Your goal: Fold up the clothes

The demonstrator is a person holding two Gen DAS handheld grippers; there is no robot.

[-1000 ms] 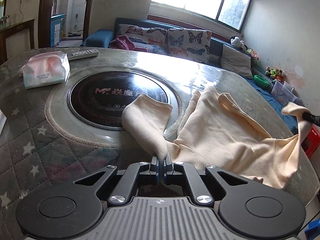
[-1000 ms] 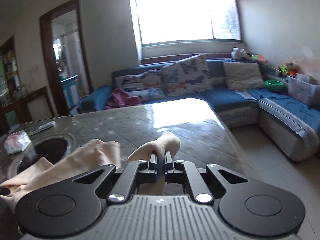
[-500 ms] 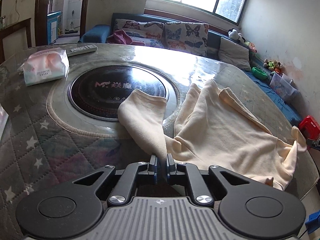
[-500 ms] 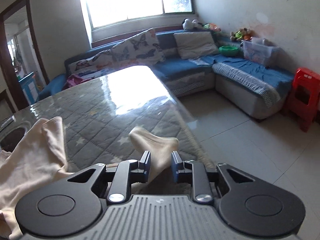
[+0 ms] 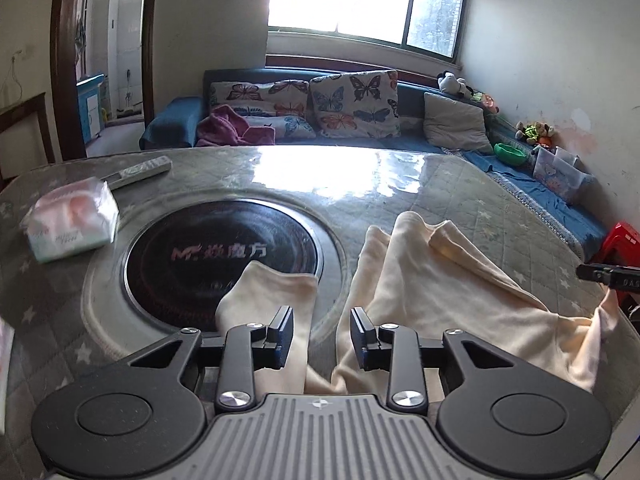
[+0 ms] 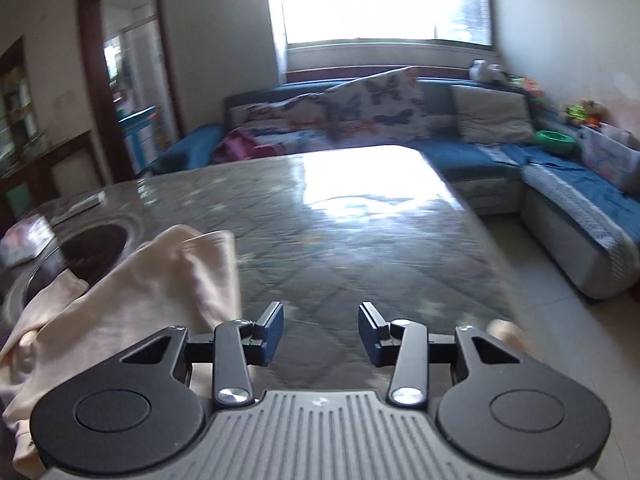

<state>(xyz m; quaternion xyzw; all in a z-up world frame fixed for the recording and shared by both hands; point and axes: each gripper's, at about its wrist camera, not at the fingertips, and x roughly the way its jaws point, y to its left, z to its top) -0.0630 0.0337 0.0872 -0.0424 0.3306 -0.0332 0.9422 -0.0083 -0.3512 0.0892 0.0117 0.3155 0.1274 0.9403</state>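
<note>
A cream garment [image 5: 448, 300] lies spread on the quilted table [image 5: 460, 184]. One sleeve [image 5: 272, 296] lies over the rim of the black round hotplate [image 5: 216, 256]. My left gripper [image 5: 320, 338] is open just above the sleeve's near end, holding nothing. The garment also shows in the right wrist view [image 6: 140, 300], bunched at the left. My right gripper [image 6: 320, 334] is open and empty over the bare table, and a cream corner [image 6: 504, 332] lies behind its right finger. The right gripper's tip shows at the left wrist view's right edge [image 5: 608, 276].
A tissue pack [image 5: 72, 220] and a remote control [image 5: 140, 170] lie at the table's far left. A blue corner sofa [image 5: 360, 120] with cushions runs behind and to the right. A red stool [image 5: 618, 240] stands past the table's right edge.
Both grippers have opened and let go of the garment. The sleeve and the right corner now rest on the table. The right gripper has swung back to face the window.
</note>
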